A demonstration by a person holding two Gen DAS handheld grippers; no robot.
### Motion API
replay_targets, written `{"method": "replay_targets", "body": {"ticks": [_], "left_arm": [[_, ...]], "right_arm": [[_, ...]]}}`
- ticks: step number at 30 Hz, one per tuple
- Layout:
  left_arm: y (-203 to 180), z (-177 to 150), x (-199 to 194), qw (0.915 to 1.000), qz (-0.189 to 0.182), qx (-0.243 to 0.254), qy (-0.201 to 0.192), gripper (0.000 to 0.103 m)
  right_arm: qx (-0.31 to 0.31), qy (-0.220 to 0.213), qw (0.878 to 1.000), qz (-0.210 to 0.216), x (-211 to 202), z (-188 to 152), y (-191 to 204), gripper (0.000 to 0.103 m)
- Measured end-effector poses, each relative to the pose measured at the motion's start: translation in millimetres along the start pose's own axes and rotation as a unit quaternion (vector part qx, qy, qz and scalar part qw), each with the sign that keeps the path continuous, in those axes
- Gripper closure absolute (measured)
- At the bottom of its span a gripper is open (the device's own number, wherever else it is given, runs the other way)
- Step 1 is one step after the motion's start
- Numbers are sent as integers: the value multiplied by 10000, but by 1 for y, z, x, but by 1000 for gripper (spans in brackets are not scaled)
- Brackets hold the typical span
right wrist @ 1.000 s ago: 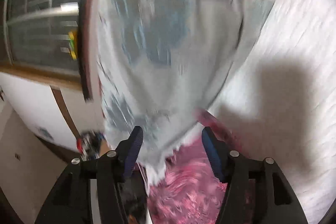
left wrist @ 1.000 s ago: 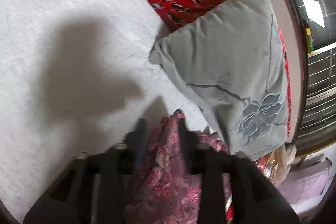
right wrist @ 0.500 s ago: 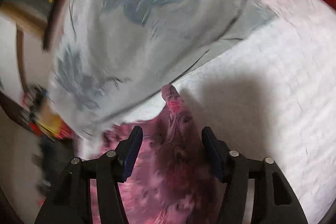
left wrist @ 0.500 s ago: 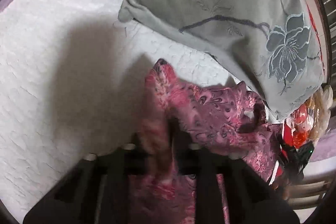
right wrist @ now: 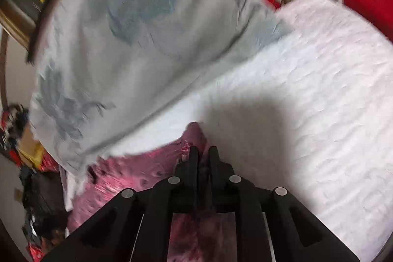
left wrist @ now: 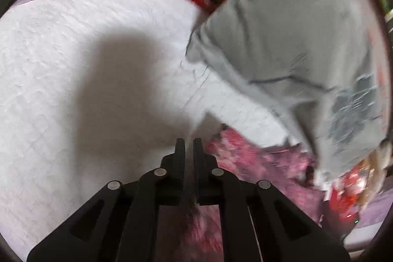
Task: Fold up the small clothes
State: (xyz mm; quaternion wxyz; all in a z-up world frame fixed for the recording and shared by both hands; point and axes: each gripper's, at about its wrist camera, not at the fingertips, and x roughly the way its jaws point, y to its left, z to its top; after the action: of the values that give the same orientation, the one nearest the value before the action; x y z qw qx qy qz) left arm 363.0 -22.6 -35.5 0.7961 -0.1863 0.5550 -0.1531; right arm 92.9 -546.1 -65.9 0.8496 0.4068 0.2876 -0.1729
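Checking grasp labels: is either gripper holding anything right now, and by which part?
Right gripper: jaws shut on the pink patterned garment, pinching a raised fold near its pointed tip. Left gripper: jaws nearly closed, nothing visible between them; garment lies beside and beneath.

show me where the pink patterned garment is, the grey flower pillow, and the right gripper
pink patterned garment [left wrist: 248,158], left wrist view, on the crumpled cloth right of the fingers.
grey flower pillow [left wrist: 294,41], left wrist view, on its plain face.
right gripper [right wrist: 203,151], right wrist view, between the fingertips, closed on the garment.
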Motion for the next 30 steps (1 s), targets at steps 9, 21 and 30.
{"method": "replay_targets", "body": {"ticks": [9, 21, 30], "left_arm": [[-16, -77, -42, 9965, -650, -204, -479, 38], [-29, -63, -4, 9954, 614, 625, -376, 38], [-21, -57, 2, 9949, 746, 476, -474, 38]], "right_arm": [[-438, 17, 9954, 849, -14, -22, 50, 64], [-371, -58, 9991, -200, 6, -7, 41, 58], [-884, -555, 9936, -440, 14, 1, 65, 97]]}}
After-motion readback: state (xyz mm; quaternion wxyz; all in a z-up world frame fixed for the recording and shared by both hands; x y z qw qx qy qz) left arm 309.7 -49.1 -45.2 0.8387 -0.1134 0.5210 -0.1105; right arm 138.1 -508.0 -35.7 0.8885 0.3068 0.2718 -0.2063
